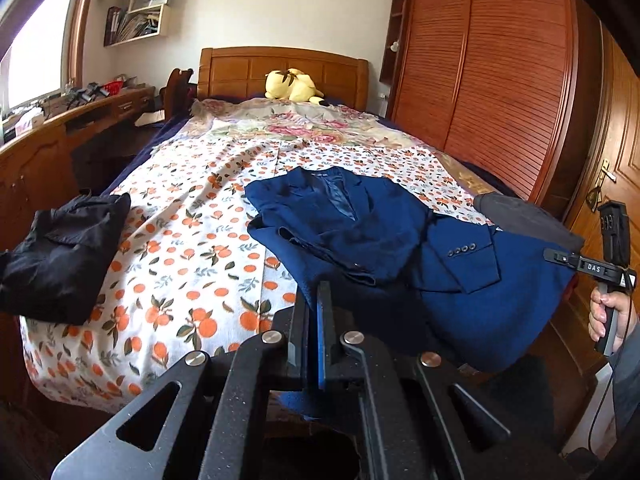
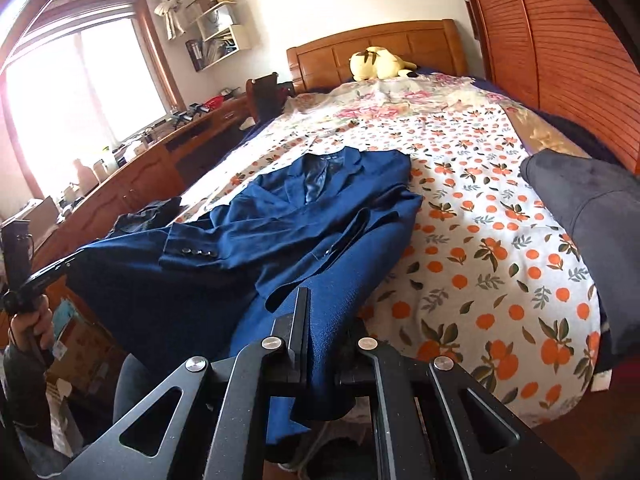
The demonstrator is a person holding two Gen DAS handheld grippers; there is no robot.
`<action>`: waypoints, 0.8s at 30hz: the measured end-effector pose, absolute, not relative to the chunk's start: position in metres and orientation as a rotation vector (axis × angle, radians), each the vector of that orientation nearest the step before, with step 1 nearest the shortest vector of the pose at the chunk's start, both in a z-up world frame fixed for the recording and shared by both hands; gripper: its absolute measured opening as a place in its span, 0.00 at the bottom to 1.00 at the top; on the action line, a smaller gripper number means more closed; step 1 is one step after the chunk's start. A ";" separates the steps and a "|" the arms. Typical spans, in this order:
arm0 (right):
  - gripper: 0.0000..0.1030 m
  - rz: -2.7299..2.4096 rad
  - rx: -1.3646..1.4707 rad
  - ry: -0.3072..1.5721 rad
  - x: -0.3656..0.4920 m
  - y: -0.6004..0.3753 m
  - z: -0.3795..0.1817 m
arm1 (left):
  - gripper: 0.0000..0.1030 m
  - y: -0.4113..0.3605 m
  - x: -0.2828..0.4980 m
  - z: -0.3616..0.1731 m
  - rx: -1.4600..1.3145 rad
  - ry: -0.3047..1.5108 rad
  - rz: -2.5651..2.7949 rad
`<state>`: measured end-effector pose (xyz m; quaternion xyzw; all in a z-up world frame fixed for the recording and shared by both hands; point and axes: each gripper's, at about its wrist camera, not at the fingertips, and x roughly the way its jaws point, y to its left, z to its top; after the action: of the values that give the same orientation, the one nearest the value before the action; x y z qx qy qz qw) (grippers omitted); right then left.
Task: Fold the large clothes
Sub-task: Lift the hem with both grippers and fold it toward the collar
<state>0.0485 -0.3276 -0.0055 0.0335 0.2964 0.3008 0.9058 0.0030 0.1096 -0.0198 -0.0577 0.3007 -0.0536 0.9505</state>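
Note:
A dark blue suit jacket [image 1: 360,220] [image 2: 320,220] lies collar-away on the orange-print bed sheet [image 1: 192,260], and its near hem is lifted off the bed. One sleeve with cuff buttons [image 1: 464,256] [image 2: 192,254] is folded across the front. My left gripper [image 1: 318,308] is shut on the hem at the jacket's left side. My right gripper [image 2: 316,320] is shut on the hem at the right side, and fabric covers its right finger. Each gripper also shows in the other's view, held by a hand: the right gripper [image 1: 560,258], the left gripper [image 2: 68,262].
A folded black garment [image 1: 64,256] lies at the bed's left edge. A dark grey one [image 1: 520,216] [image 2: 592,240] lies at the right edge. A yellow plush toy [image 1: 292,86] sits by the headboard. A wooden desk [image 1: 60,132] runs along the left, a louvred wardrobe [image 1: 480,80] along the right.

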 end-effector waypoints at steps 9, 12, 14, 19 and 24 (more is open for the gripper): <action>0.07 0.632 0.074 0.663 0.068 -0.317 -0.025 | 0.03 0.111 0.012 -0.024 -0.130 0.602 -0.125; 0.07 0.630 0.075 0.700 0.083 -0.308 -0.035 | 0.03 0.114 0.022 -0.027 -0.132 0.613 -0.120; 0.07 0.633 0.084 0.729 0.095 -0.301 -0.041 | 0.03 0.116 0.032 -0.028 -0.137 0.622 -0.119; 0.07 0.641 0.060 0.737 0.126 -0.280 -0.034 | 0.03 0.122 0.061 -0.024 -0.141 0.618 -0.122; 0.07 0.661 0.056 0.662 0.167 -0.267 -0.007 | 0.03 0.127 0.108 -0.018 -0.130 0.611 -0.137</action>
<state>0.1670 -0.2671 -0.0074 0.0269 0.3192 0.3185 0.8922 0.1076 0.1273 -0.0180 -0.0638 0.3006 -0.0674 0.9492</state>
